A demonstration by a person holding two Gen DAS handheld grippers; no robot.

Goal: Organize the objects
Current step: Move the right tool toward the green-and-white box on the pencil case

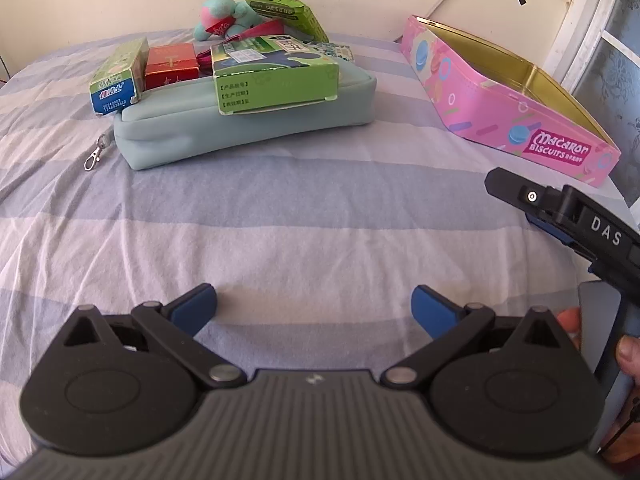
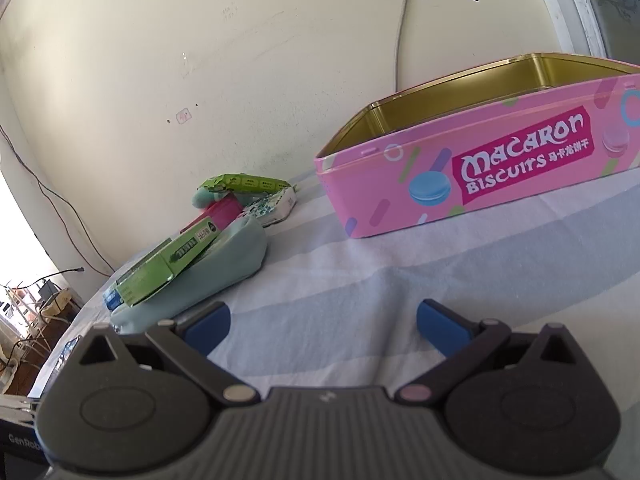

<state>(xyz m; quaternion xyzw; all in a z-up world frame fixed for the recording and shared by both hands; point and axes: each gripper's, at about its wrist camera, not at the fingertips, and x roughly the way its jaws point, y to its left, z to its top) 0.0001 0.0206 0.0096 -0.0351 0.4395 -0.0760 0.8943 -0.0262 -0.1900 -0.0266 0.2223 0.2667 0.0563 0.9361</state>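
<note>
Clearly the green carton is light, stiff cardboard that dents easily; it lies atop the blue pouch, well left of the open pink biscuit tin, and I judge its short sides the best hold. The pouch itself looks soft and saggy. The left gripper hangs over bare striped sheet short of the pouch, jaws spread wide, holding nothing. The right gripper, near the tin, gapes equally empty.

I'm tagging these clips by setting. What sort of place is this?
Probably a home bedroom: a striped bedsheet as the work surface, a plush toy against a scuffed plain wall, and a window frame at the side.
</note>
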